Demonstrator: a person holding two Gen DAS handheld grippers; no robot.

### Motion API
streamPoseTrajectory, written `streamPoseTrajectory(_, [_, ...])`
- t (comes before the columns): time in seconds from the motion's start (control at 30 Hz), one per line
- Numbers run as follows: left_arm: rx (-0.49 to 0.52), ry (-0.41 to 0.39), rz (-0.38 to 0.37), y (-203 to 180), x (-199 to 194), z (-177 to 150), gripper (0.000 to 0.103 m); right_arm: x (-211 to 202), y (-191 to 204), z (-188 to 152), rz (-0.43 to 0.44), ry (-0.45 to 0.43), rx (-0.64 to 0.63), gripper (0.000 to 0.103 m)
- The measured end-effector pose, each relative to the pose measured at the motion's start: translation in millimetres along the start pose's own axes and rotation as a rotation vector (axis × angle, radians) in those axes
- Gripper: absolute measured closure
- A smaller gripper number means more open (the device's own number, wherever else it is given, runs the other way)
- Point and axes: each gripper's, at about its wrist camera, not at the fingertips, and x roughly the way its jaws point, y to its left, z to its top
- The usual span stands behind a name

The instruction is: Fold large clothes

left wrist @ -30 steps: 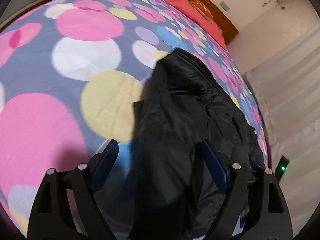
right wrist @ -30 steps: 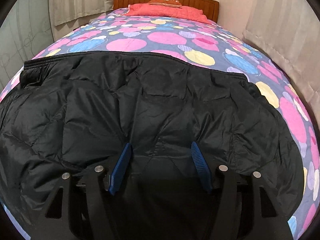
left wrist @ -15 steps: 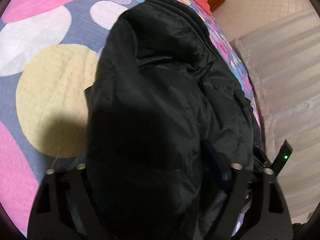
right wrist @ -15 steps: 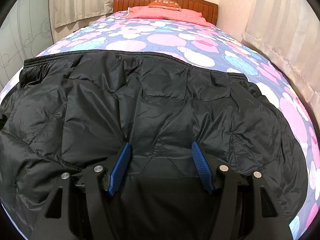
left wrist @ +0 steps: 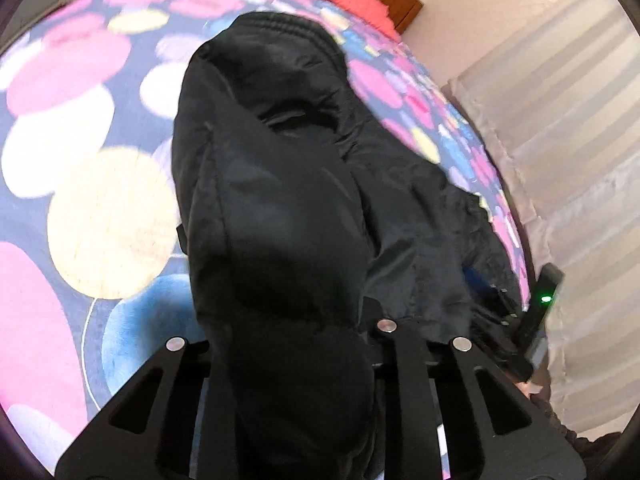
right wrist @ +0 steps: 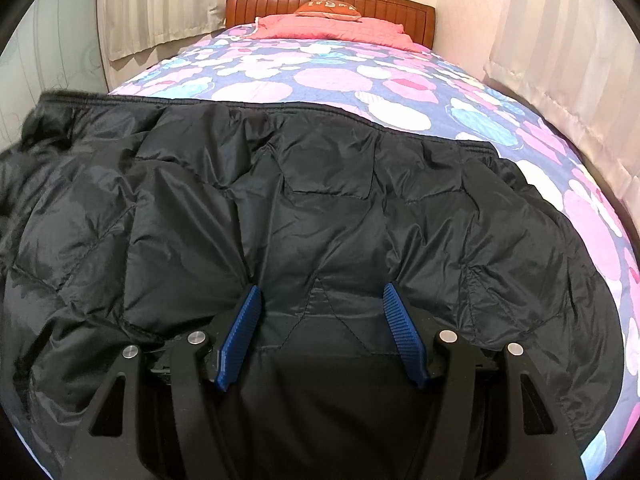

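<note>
Left wrist view first: the black puffer jacket [left wrist: 280, 208] is bunched into a tall lump that fills the middle of the frame from 12 down to 6 o'clock. A second ago the left gripper [left wrist: 288, 340] was spread wide with both blue pads visible on either side of the fabric; now the pads are completely swallowed by the jacket and the black arms are drawn in close together, so it's pinched onto a fold of the sleeve end. The fabric has also been hauled up and toward the camera, and the elastic cuff/hem is seen at 12 o'clock. The polka-dot bedspread [left wrist: 100, 208] is left showing at 9 o'clock, blurrier than before. A bit of the other gripper with a green LED [left wrist: 546, 299] is spotted at 4 o'clock, next to the curtain [left wrist: 580, 160].

Right wrist view: not much changed here. The jacket [right wrist: 320, 208] is spread flat across the foot of the bed, from 9 over to 3 o'clock, hem edge running along the far side. The right gripper [right wrist: 322, 332] is held apart, with its blue pads [right wrist: 240, 336] resting on the quilted fabric at 6 o'clock and nothing clamped between them, same as earlier. The jacket's far corner at 10 o'clock looks smeared and lifted. The wooden headboard [right wrist: 328, 0] and red pillow [right wrist: 332, 28] are seen at 12 o'clock.
</note>
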Motion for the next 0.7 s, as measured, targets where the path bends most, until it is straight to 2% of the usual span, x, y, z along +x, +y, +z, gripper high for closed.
streamPoseTrajectory(0.1, [0.022,-0.029,0.002,-29.8,-12.6,1.7,0.085,-6.0,-5.6,2.1,0.011,-0.018,0.004,0.04])
streamPoseTrajectory(0.2, [0.057,-0.048,0.017,-65.7,-22.0,6.8,0.085,-26.6,-18.0,2.0,-0.006,-0.083,0.006,0.04])
streamPoseTrajectory(0.37, [0.15,-0.077,0.065,-137.0,-28.8,13.3,0.085,-51.3,-58.1,-0.8,0.013,-0.104,0.073,0.039])
streamPoseTrajectory(0.47, [0.2,-0.078,0.089,-177.5,-16.4,14.8,0.085,-56.6,-92.2,-7.1,0.012,-0.091,0.132,0.039])
streamPoseTrajectory(0.7, [0.291,-0.02,0.065,-258.3,48.7,4.9,0.085,-62.3,-166.8,-23.6,-0.029,-0.071,0.261,0.039])
